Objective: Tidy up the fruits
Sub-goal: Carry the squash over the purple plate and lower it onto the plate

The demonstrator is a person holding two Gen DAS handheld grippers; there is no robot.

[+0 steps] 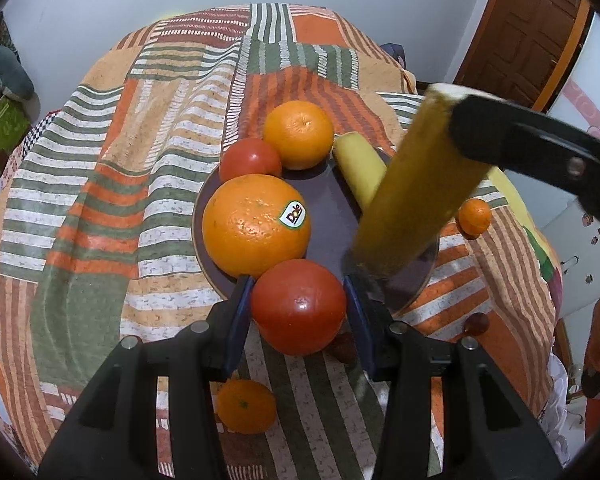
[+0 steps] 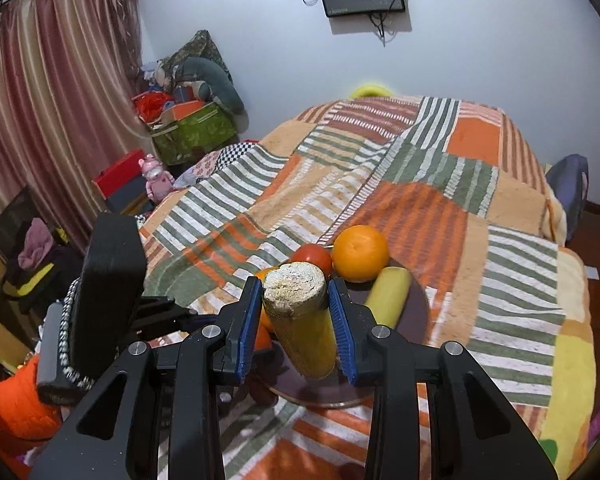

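L gripper (image 1: 299,312) is clenching a red tomato (image 1: 299,307) w/ blue pads; R gripper (image 2: 297,316) is gripping a yellow cylinder (image 2: 302,320) over the plate (image 1: 332,208).

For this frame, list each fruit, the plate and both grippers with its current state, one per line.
Left gripper: shut on the red tomato.
Red tomato: held at the plate's near edge.
Right gripper: shut on the yellow corn piece.
Yellow corn piece: held, tilted over the plate.
Dark round plate: partly filled.
Large stickered orange: on plate.
Small mandarin: on blanket, off plate.
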